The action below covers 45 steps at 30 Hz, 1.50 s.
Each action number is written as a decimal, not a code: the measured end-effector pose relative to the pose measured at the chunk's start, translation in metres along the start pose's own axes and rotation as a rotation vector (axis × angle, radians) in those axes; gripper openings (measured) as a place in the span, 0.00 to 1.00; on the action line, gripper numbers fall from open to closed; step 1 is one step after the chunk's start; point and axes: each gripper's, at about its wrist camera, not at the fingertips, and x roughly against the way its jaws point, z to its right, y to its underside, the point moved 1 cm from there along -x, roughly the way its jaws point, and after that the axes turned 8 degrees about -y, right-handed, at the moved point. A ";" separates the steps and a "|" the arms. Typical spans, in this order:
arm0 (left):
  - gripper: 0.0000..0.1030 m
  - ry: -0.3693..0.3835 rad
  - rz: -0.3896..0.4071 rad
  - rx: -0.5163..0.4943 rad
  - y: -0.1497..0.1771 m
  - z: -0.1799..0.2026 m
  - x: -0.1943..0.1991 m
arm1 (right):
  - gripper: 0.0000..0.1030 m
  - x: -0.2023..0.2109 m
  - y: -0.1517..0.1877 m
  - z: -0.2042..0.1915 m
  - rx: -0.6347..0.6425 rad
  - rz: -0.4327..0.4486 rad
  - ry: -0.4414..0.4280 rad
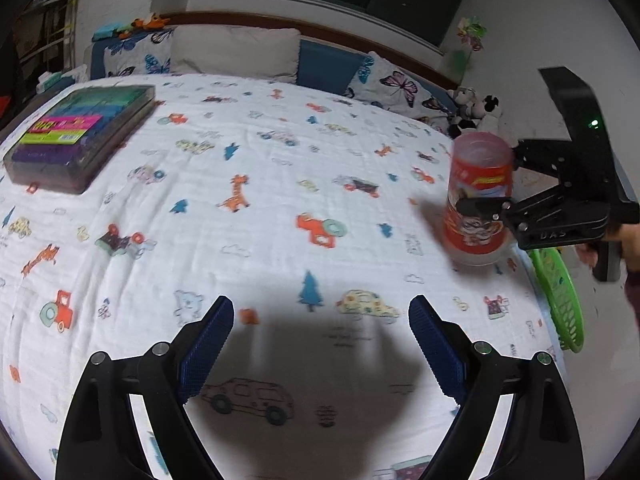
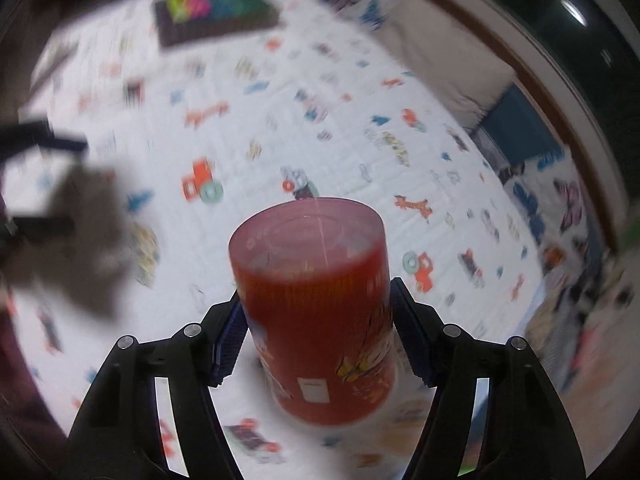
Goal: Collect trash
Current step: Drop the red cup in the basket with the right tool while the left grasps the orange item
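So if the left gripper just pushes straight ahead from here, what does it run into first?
Most likely the printed bed sheet. The left gripper has open jaws aimed down across bare bedding, nothing between them. The red canister sits well off to the right in the right gripper. Depth is uncertain.

Right gripper (image 2: 316,336) clamped on a red canister (image 2: 316,312), which stands upright between the jaws; blurred patterned bedsheet (image 2: 360,120) beyond, multicoloured box (image 2: 216,12) far ahead-left.

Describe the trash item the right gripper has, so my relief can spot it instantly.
Start at the bed's cartoon-print sheet, then look to its right edge near the green basket. There the right gripper clamps a red canister, upright, with a translucent pinkish lid, the only cylinder there.
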 end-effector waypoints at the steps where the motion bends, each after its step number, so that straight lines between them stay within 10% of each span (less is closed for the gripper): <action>1: 0.84 0.005 0.007 -0.011 -0.001 0.006 0.002 | 0.65 0.008 0.005 0.004 -0.054 0.040 -0.012; 17: 0.84 0.081 0.004 -0.208 -0.010 0.102 -0.009 | 0.65 0.124 0.114 0.058 -0.654 0.522 -0.230; 45: 0.55 0.129 -0.044 -0.550 -0.037 0.193 -0.106 | 0.65 0.170 0.310 0.097 -0.982 0.542 0.082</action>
